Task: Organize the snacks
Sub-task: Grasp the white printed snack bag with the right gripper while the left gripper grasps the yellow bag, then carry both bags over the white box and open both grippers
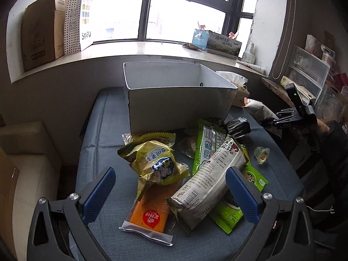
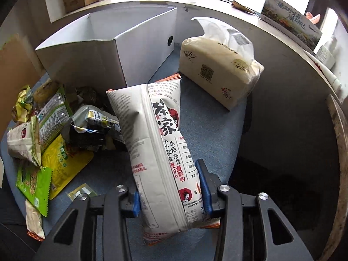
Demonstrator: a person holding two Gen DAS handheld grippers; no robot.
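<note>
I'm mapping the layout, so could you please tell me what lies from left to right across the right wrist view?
Snack pile → white box → white snack bag held in the right gripper → tissue pack.

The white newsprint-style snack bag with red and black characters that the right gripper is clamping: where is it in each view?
Left wrist view: the snack bag shows at right of centre, beyond the pile, with the right gripper at its near end.
Right wrist view: it fills the centre, clamped between the blue pads.
Shared landmark: the open white box.
</note>
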